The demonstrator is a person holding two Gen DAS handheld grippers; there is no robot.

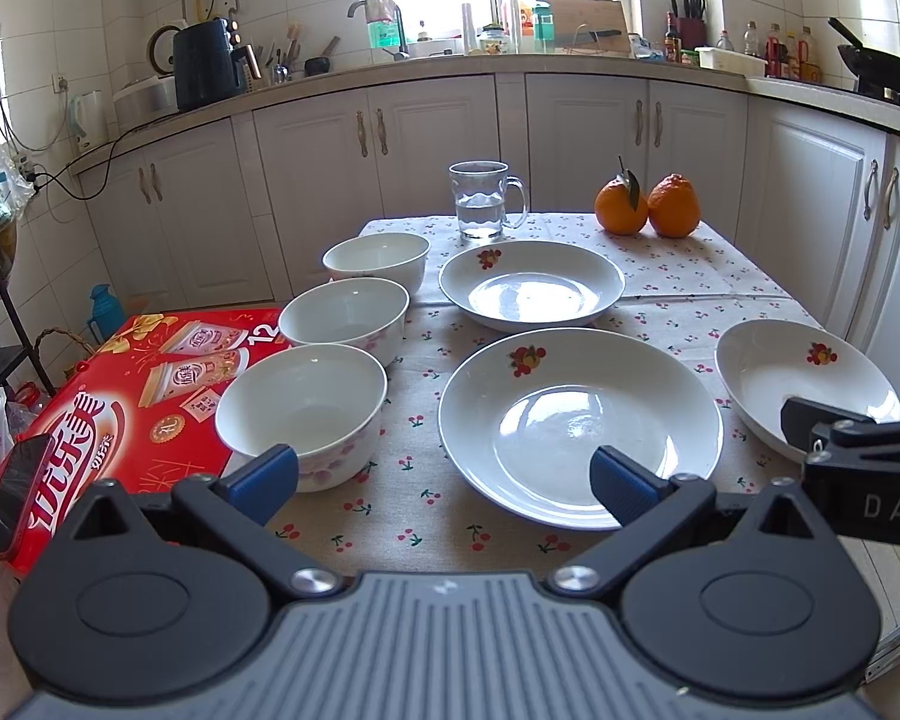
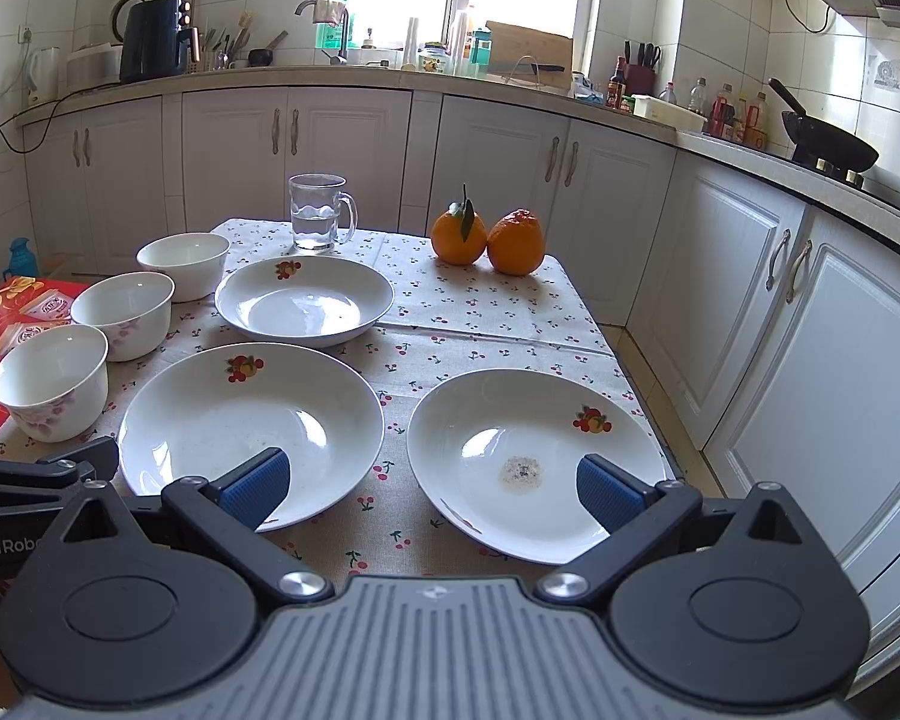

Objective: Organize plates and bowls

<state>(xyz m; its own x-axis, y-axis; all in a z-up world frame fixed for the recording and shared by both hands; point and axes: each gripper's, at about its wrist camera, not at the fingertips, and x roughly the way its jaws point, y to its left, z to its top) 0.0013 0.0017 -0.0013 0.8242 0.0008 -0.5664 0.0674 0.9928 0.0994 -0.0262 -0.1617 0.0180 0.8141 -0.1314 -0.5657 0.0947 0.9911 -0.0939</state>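
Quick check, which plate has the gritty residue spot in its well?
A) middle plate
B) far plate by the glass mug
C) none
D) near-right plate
D: the near-right plate shows a speckled brownish patch in its well; the middle plate and the far plate by the glass mug show no such patch.

The table holds three plates (image 2: 251,420) (image 2: 304,300) (image 2: 534,456), three bowls (image 1: 301,408) (image 1: 345,318) (image 1: 377,258), two oranges (image 2: 459,237) (image 2: 516,240), one glass mug (image 2: 317,213), apparently part-filled with water, and beside it one red box (image 1: 132,408).
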